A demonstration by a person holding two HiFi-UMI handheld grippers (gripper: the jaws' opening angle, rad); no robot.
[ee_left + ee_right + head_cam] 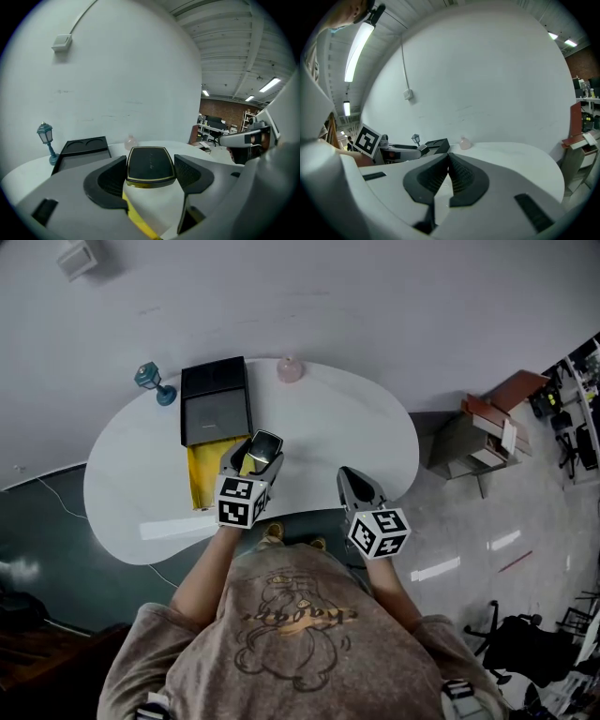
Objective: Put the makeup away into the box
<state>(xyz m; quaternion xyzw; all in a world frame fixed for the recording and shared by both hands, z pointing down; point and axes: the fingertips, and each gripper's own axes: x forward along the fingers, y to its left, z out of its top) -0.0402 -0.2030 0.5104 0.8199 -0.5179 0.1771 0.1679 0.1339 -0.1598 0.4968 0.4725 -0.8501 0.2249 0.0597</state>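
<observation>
- Left gripper (258,457) is clamped on a black compact (149,163) with a gold rim. The jaws stand fairly wide, one pad on each side of it, and it's carried flat, lid up, above the table (366,418).
- Right gripper (447,158) has its jaws pinched together with nothing between them. It hangs over the near right edge of the table, well apart from everything.
- The black box (216,397) sits at the far left of the table. Its yellow section (204,476) looks like a slid-out drawer pointing toward the person.
- The bit that matters: the compact is just beside the right edge of that yellow section, maybe partly over it. The drop spot is a little to the left and down.
- The box's long axis runs away from the person, roughly the way the left gripper points.
- The left hand is clearly the nearer one, so I'd guess it does the drop alone.
- Behind the box there's a teal lamp ornament (154,382) and a pink bottle (290,368), both out of the way.
</observation>
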